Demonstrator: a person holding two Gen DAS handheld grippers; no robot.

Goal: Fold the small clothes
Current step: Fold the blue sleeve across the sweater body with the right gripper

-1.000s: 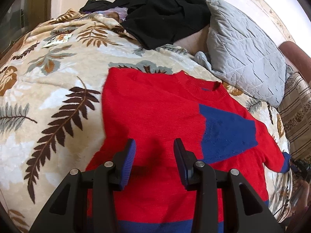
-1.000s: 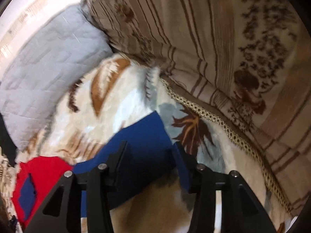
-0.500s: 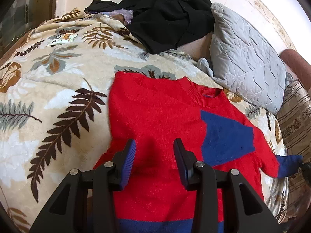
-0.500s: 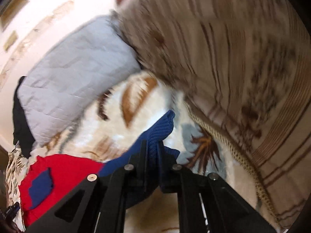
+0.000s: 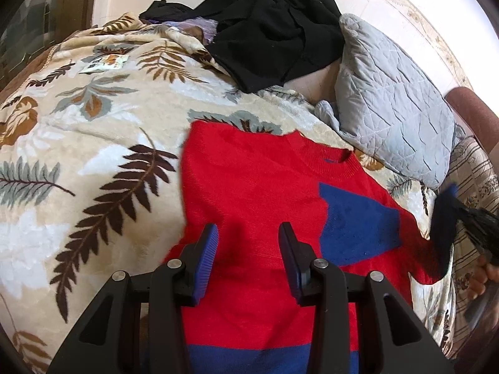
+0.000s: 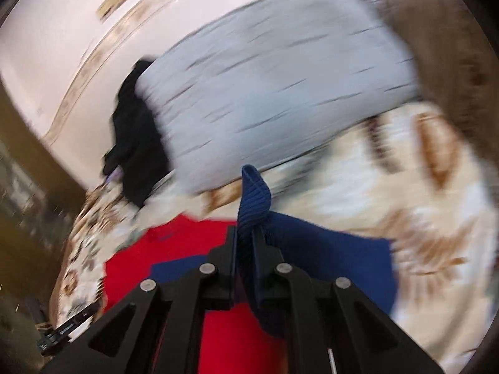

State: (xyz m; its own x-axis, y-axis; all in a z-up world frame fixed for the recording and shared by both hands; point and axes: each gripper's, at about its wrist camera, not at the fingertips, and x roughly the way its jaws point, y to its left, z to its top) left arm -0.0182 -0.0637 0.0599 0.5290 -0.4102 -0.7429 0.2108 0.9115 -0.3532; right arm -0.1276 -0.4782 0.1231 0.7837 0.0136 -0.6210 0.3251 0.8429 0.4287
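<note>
Folding the sleeve across the chest is, by my reading, the step in hand, and it will go best if the right gripper (image 6: 246,243) carries the blue cuff (image 6: 254,196) low and level over the red sweater (image 5: 249,193), so the sleeve lands flat with its crease along the body's side edge and no bunching at the shoulder. That gripper's jaws are pressed together on the cuff, which stands up between them in a ribbed fold. The left gripper (image 5: 248,249) hovers over the sweater's lower middle with its jaws spread and nothing between them; it could press the body down so the pull does not drag the whole garment. The sweater lies face up on the leaf-patterned blanket (image 5: 78,162), collar toward the grey pillow (image 5: 393,115), black clothes (image 5: 274,28) heaped beyond. Compared with a second ago, the right gripper has closed on the cuff and lifted it off the blanket, swinging toward the sweater's body; the left has barely shifted.
</note>
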